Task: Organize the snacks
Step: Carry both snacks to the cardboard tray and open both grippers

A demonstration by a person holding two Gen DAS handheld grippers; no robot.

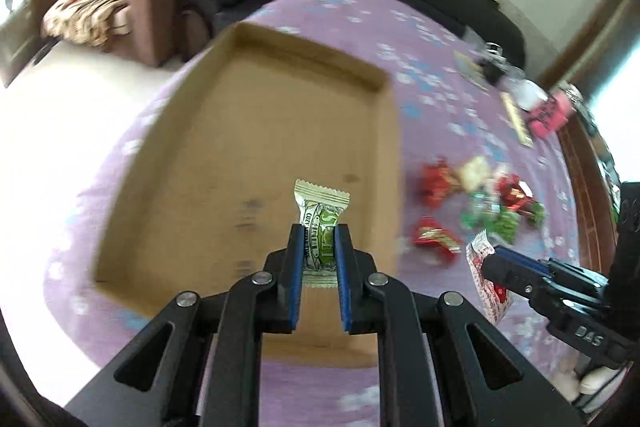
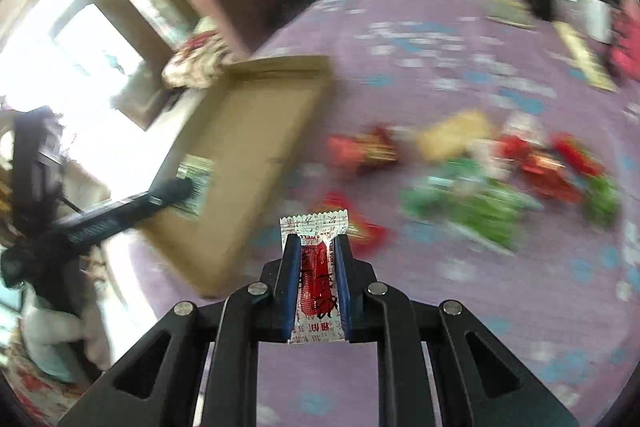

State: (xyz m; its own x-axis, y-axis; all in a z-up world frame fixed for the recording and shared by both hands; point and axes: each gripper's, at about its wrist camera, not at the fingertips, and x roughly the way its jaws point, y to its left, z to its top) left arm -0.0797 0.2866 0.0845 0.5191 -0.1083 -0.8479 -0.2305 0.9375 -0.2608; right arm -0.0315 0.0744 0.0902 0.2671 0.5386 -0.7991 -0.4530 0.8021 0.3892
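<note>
While the left gripper (image 1: 319,231) jaws clamp a green-and-white packet (image 1: 320,223) lengthwise, the right gripper (image 2: 317,241) pinches a red-and-white packet (image 2: 317,267) likewise.

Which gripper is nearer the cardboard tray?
Left. The left gripper, shut on a green-and-white snack packet, is over the cardboard tray; the right gripper, holding a red-and-white packet, is beside it.

Motion blur smeared the loose snack pile (image 2: 500,183) in the right wrist view, so no wrapper there could be read; clutter at the table's far edge (image 1: 532,103) (dark and pink shapes) stayed indistinct; the green-labelled packet (image 1: 320,227) was partly hidden between blue pads.
</note>
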